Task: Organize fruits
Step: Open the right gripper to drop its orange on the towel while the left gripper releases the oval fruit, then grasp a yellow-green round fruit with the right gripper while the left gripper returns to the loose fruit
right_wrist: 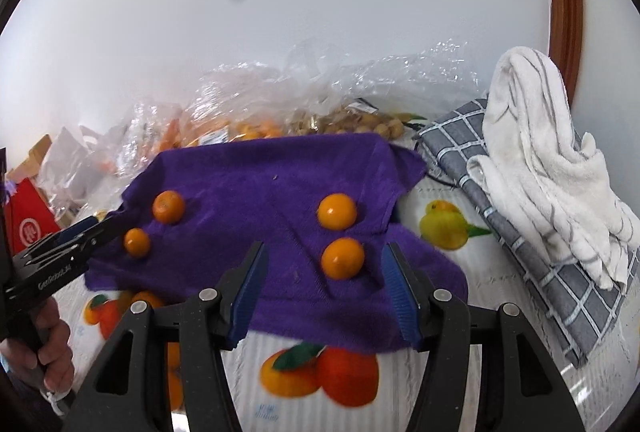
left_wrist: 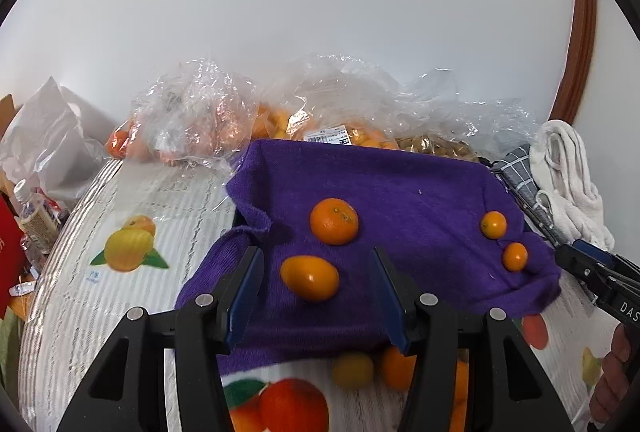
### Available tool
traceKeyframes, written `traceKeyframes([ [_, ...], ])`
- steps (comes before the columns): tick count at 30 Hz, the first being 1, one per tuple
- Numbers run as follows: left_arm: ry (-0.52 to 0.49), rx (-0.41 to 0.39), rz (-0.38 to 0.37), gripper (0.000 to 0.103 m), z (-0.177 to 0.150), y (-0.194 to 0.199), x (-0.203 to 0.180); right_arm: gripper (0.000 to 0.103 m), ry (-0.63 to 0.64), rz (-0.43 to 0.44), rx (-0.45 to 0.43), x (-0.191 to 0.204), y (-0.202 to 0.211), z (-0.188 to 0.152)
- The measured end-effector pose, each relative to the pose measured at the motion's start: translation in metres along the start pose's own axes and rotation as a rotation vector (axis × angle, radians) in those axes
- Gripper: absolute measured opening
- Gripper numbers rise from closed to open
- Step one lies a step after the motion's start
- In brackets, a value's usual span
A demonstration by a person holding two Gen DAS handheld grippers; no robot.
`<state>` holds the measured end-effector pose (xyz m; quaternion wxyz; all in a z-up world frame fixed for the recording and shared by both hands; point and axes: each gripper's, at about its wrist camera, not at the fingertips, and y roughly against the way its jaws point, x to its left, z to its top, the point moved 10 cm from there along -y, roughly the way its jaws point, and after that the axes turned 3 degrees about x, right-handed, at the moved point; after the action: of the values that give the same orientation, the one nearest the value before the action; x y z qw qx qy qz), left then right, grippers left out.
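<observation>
A purple cloth (left_wrist: 400, 188) (right_wrist: 260, 176) lies on the table with several orange fruits on it. In the left wrist view a round mandarin (left_wrist: 334, 221) and an oval kumquat (left_wrist: 309, 277) lie just ahead of my open left gripper (left_wrist: 316, 292); two small kumquats (left_wrist: 493, 224) (left_wrist: 515, 256) lie at the cloth's right. In the right wrist view two kumquats (right_wrist: 337, 211) (right_wrist: 343, 258) lie ahead of my open right gripper (right_wrist: 324, 292); the mandarin (right_wrist: 168, 207) and a kumquat (right_wrist: 137, 242) lie at left by the left gripper (right_wrist: 92, 232). Both grippers are empty.
Clear plastic bags of fruit (left_wrist: 224, 120) (right_wrist: 280, 112) sit behind the cloth by the wall. A grey checked cloth (right_wrist: 500, 200) and a white towel (right_wrist: 540, 160) lie at the right. A fruit-print tablecloth (left_wrist: 132, 244) covers the table. A bottle (left_wrist: 34, 216) and red box (right_wrist: 28, 228) are at left.
</observation>
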<state>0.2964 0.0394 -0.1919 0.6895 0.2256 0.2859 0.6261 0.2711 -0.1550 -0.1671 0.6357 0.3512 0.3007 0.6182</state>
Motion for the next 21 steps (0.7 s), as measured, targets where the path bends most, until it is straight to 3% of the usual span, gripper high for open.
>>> traceKeyframes([
  [11, 0.010, 0.065, 0.052, 0.052, -0.049, 0.037, 0.040, 0.057, 0.024, 0.042, 0.036, 0.021, 0.023, -0.037],
  [18, 0.028, 0.114, 0.086, 0.052, -0.081, 0.045, 0.064, 0.038, 0.058, 0.117, 0.101, 0.054, 0.007, -0.065],
  [21, 0.038, 0.147, 0.081, 0.052, -0.096, 0.043, 0.070, 0.035, 0.079, 0.146, 0.129, 0.070, -0.005, -0.071],
])
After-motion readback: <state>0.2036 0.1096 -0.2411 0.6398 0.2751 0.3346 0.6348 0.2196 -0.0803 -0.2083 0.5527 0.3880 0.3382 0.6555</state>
